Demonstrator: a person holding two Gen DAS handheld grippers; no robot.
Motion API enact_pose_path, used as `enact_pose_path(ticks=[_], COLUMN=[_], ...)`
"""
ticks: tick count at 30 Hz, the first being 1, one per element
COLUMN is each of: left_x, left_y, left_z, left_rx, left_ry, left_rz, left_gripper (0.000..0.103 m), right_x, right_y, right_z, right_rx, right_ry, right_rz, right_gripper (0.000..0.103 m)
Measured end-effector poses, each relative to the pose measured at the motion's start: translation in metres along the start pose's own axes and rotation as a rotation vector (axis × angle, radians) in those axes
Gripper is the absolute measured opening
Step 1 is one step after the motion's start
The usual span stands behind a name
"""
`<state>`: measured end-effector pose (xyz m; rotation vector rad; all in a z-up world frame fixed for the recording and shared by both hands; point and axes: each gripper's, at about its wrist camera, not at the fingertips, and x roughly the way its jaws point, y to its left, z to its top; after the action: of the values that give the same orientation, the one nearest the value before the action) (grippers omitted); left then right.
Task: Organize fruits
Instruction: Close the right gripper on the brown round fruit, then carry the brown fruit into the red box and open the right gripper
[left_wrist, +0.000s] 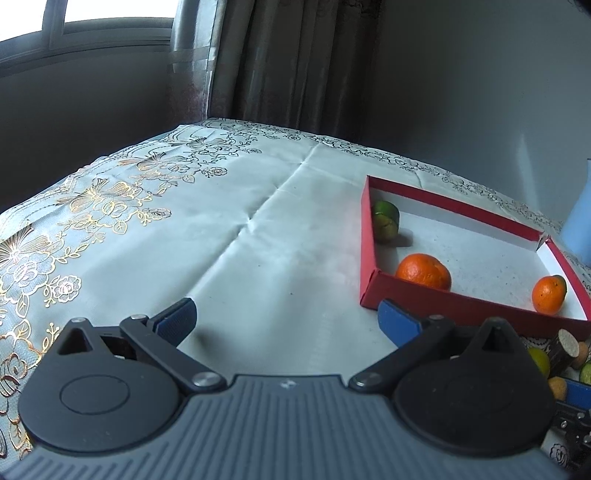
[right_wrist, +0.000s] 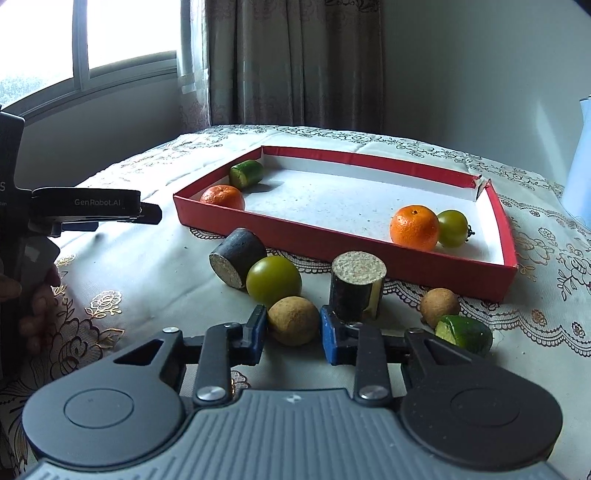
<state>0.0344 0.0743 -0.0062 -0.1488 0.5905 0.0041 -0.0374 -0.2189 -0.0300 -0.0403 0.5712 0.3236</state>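
Fruit lies in two groups on a pale flowered tablecloth (right_wrist: 122, 266): some inside a shallow red box (right_wrist: 332, 243) with a white floor, the rest loose on the cloth just in front of it; the right gripper (right_wrist: 293, 326) is clenched on a round brown fruit (right_wrist: 293, 320), its blue pads pressing that fruit from either side at the near edge of the loose group. Touching the brown fruit behind is an olive-green round fruit (right_wrist: 273, 280); beside that lies a dark cylinder (right_wrist: 236, 256) on its side, and a second dark cylinder (right_wrist: 356, 288) stands upright just right of the gripped fruit. Further right sit another brown fruit (right_wrist: 439, 306) and a green cut piece (right_wrist: 464, 334), touching each other. Inside the box, an orange (right_wrist: 223, 197) and a green cut piece (right_wrist: 246, 173) rest in the far left corner; a second orange (right_wrist: 414, 227) and a small green fruit (right_wrist: 452, 228) touch near the right wall. The left gripper (left_wrist: 286, 321) hangs released over bare cloth just left of the box, nothing between its blue pads (left_wrist: 177, 321).
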Motion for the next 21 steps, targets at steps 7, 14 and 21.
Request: enact_pose_path(ticks=[7, 14, 21], left_x=[0.002, 0.002, 0.004], left_y=[-0.002, -0.004, -0.004], left_z=[0.0, -0.001, -0.001], left_rx=[0.01, 0.025, 0.027], left_ry=[0.012, 0.018, 0.03], left_rz=[0.018, 0.035, 0.042], left_gripper=[0.103, 0.103, 0.103], right_x=[-0.016, -0.024, -0.024], right_y=[0.0, -0.001, -0.004], right_z=[0.003, 0.005, 0.004], right_rx=[0.013, 0.019, 0.027], right_ry=[-0.047, -0.07, -0.081], right_rz=[0.013, 0.013, 0.015], right_gripper=[0.03, 0.03, 0.03])
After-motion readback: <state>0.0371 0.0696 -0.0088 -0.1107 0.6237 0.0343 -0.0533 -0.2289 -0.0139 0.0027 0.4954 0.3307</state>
